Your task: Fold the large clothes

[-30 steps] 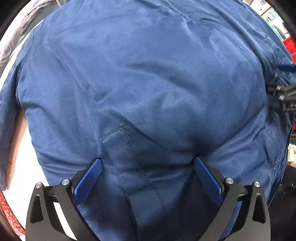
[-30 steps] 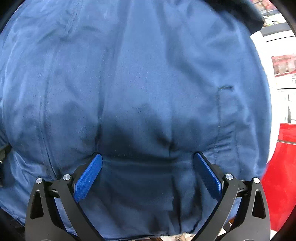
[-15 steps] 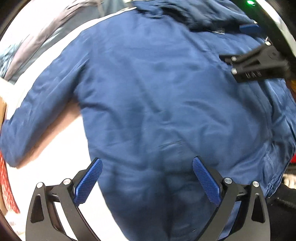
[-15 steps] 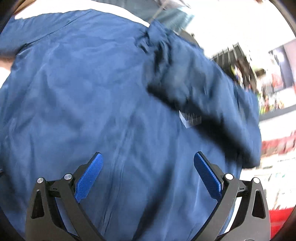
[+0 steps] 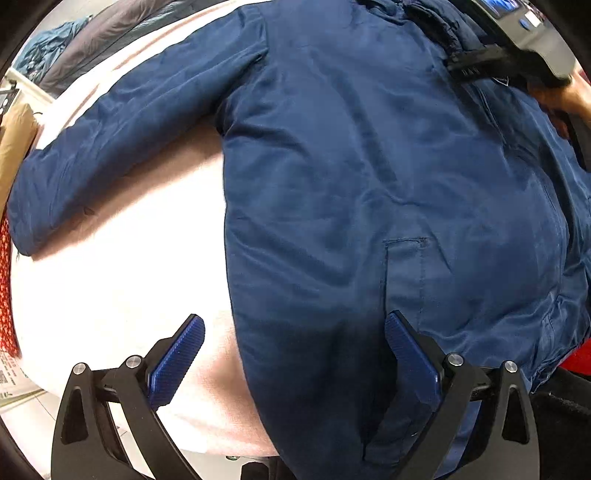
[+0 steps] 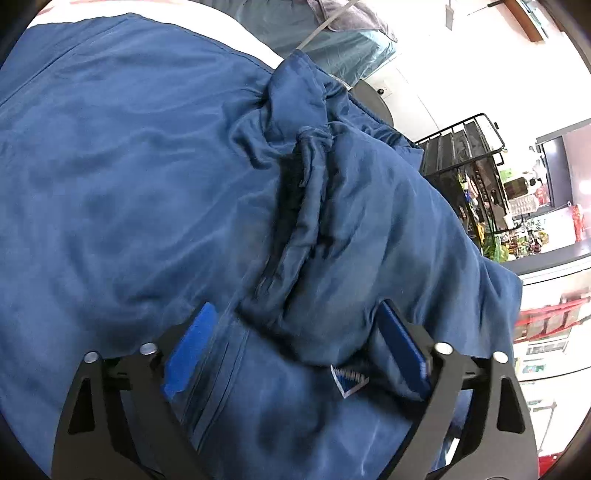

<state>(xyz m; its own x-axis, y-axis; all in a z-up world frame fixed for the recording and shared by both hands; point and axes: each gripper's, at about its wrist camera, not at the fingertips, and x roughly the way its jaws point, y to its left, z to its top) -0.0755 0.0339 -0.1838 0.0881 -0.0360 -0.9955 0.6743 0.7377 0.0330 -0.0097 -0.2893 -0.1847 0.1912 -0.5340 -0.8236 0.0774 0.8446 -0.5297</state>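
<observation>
A large dark blue jacket [image 5: 351, 166] lies spread on a white table [image 5: 110, 277], one sleeve [image 5: 110, 129] stretched out to the left. My left gripper [image 5: 293, 350] hangs open above the jacket's side edge, one finger over bare table and the other over cloth near a stitched pocket flap [image 5: 404, 251]. The right gripper [image 5: 456, 64], held by a hand, is at the collar end. In the right wrist view the jacket [image 6: 129, 166] fills the frame. My right gripper [image 6: 295, 350] is closing around the bunched collar fold [image 6: 306, 177], beside a small label [image 6: 349, 378].
Grey and teal clothes [image 5: 92, 33] are piled at the table's far left. A brown box [image 5: 14, 147] and red patterned cloth [image 5: 5, 295] sit at the left edge. Beyond the collar end stand a black wire rack [image 6: 465, 155] and crowded shelves [image 6: 517, 214].
The left gripper drew back and sideways, so the sleeve and bare table came into view. The right gripper travelled from the jacket's body to the collar, and its jaws narrowed around the bunched cloth.
</observation>
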